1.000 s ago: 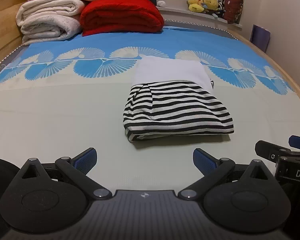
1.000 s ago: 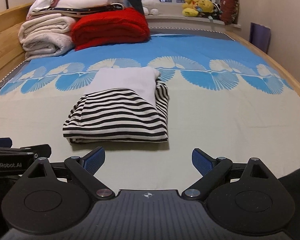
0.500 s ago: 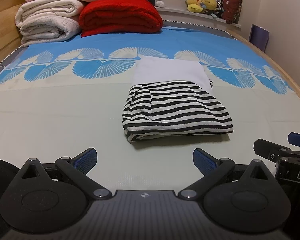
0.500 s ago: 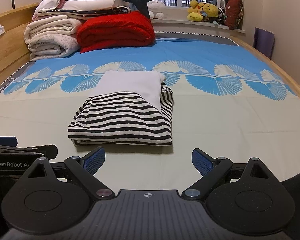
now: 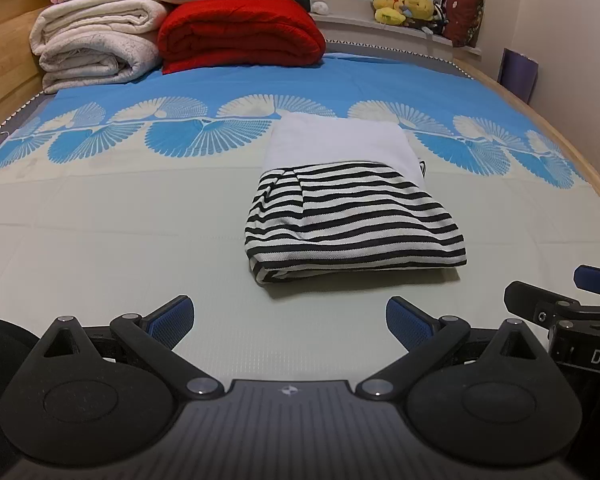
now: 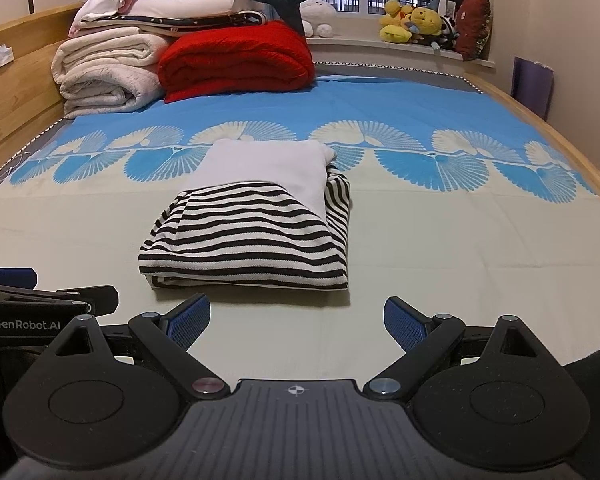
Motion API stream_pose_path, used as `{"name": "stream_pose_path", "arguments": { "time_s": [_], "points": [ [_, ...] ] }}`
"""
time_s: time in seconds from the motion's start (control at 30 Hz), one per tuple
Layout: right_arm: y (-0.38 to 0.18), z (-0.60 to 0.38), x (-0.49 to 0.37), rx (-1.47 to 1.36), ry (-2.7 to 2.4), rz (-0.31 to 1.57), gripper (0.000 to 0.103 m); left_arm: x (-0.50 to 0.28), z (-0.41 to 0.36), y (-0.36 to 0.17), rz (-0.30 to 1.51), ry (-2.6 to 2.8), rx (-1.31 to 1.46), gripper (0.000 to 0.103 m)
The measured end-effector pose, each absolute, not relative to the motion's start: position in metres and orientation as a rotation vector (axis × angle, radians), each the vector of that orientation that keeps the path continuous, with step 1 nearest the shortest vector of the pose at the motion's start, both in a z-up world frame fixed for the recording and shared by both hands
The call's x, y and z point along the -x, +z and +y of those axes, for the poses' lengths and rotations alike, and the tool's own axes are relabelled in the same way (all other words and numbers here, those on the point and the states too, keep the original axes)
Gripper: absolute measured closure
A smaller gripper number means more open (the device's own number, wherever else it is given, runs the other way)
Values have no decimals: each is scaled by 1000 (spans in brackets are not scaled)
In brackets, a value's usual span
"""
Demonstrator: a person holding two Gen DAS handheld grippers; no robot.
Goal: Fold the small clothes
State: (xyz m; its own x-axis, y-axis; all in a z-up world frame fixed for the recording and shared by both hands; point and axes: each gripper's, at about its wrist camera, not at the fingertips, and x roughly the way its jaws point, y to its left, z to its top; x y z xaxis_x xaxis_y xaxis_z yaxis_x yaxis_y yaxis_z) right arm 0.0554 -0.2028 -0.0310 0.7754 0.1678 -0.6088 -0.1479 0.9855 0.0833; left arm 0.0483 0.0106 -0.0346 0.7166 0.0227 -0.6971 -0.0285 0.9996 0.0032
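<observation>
A black-and-white striped garment with a plain white part (image 5: pixel 352 204) lies folded into a compact rectangle on the bed; it also shows in the right wrist view (image 6: pixel 252 224). My left gripper (image 5: pixel 290 322) is open and empty, held just short of the garment's near edge. My right gripper (image 6: pixel 296 322) is open and empty, also just in front of the garment. Each gripper shows at the edge of the other's view: the right gripper (image 5: pixel 560 312), the left gripper (image 6: pixel 48 300).
The bed has a pale green and blue fan-patterned sheet (image 5: pixel 100 216). A red blanket (image 6: pixel 236 60) and rolled white blankets (image 6: pixel 104 72) are stacked at the headboard end. Plush toys (image 6: pixel 416 20) sit on the window sill. A wooden bed rail (image 6: pixel 16 92) runs along the left.
Both grippers have drawn back and tilted slightly; the garment sits a little lower and nearer in the right wrist view. The garment has not moved.
</observation>
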Motion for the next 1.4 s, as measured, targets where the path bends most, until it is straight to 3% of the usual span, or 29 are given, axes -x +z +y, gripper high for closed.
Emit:
{"name": "stream_pose_path", "arguments": {
  "time_s": [1.4],
  "points": [
    [-33,-200,-54,-23,176,665,8,-47,13,-38,778,22,2,1]
  ]
}}
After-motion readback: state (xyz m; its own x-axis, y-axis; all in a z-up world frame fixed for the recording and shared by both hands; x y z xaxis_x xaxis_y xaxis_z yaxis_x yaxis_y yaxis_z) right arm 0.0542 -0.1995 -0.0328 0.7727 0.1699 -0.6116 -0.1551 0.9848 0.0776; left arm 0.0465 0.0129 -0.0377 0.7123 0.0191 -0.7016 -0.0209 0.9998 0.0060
